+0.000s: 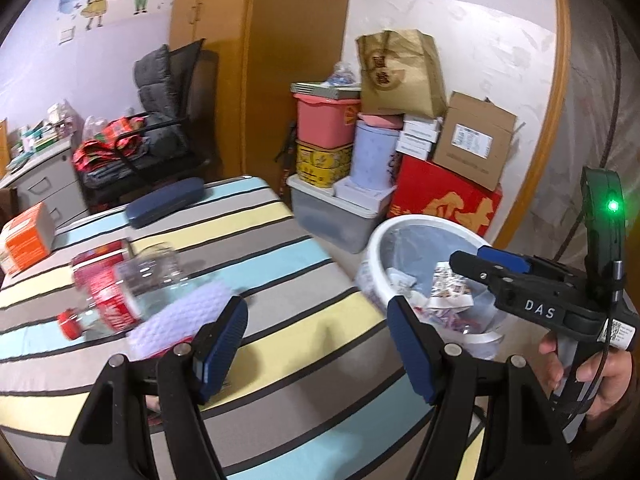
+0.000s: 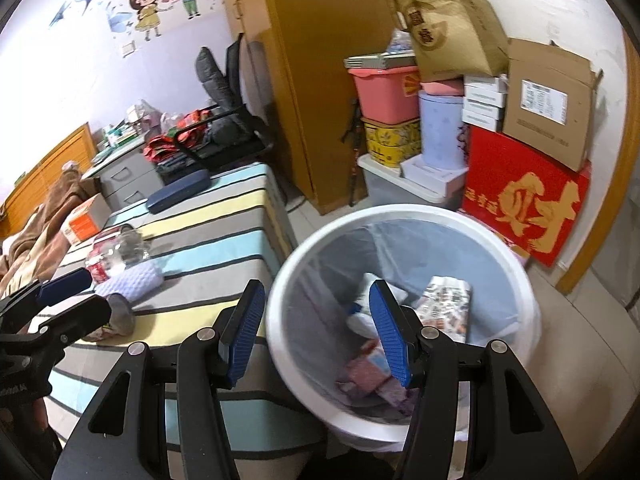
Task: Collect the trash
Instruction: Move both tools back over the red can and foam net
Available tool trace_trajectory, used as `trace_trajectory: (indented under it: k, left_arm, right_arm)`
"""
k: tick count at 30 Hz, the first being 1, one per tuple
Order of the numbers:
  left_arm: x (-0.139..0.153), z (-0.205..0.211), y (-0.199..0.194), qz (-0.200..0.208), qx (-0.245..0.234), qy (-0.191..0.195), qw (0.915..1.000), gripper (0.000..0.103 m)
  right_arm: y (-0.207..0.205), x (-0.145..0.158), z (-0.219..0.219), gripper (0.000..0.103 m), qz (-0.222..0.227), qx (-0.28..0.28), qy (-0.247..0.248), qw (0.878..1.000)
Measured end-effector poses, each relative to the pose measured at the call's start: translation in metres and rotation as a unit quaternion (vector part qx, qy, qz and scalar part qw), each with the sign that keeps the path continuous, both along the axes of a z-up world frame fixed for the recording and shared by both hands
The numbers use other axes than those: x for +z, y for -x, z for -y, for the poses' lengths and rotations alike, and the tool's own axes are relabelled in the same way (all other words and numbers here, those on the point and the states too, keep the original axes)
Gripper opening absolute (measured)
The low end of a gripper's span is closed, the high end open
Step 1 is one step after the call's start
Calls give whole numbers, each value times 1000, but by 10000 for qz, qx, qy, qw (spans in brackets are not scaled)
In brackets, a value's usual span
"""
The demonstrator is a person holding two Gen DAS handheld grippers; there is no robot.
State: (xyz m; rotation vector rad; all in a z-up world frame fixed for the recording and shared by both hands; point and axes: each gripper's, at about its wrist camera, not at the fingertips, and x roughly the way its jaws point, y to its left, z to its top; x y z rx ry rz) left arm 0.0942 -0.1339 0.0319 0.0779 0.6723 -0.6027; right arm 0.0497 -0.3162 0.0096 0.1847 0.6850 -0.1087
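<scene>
A white trash bin (image 2: 404,432) with a blue liner stands on the floor beside the striped bed (image 2: 208,240); it holds crumpled paper and wrappers (image 2: 446,304). It also shows in the left wrist view (image 1: 378,248). My right gripper (image 2: 316,332) is open and empty over the bin's near rim. My left gripper (image 1: 318,344) is open and empty above the bed. An empty clear plastic bottle with a red label (image 1: 120,284) lies on the bed left of it, with a white quilted pack (image 1: 184,316) beside it. A crushed can (image 2: 118,314) lies near the left gripper (image 2: 60,300).
An orange box (image 1: 26,240) and a dark blue case (image 1: 164,202) lie on the bed farther back. Stacked boxes, tubs and a red carton (image 2: 520,200) stand behind the bin. A chair (image 1: 160,128) piled with clothes and a wooden wardrobe (image 1: 280,60) stand beyond.
</scene>
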Motion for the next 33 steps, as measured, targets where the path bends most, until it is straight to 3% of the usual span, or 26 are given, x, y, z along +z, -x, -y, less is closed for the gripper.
trace_trajectory:
  k: [5, 14, 25, 29, 33]
  left_arm:
    - [-9, -36, -6, -102, 292, 31, 9995, 74]
    - [-24, -71, -17, -157, 495, -326, 9981, 74]
    - [-43, -64, -39, -102, -105, -1073, 9941, 75]
    - [-52, -60, -40, -249, -423, -1133, 9923, 76]
    - [-60, -64, -40, -323, -421, -1174, 9917, 76]
  right_arm:
    - [-6, 1, -17, 56, 41, 217, 47, 9997]
    - [-25, -2, -49, 56, -16, 627, 54, 9980]
    - [-53, -3, -80, 56, -148, 1061, 180, 9941]
    - [-66, -5, -89, 56, -239, 1214, 231, 9920]
    - [-79, -6, -102, 56, -297, 1536, 216, 9874]
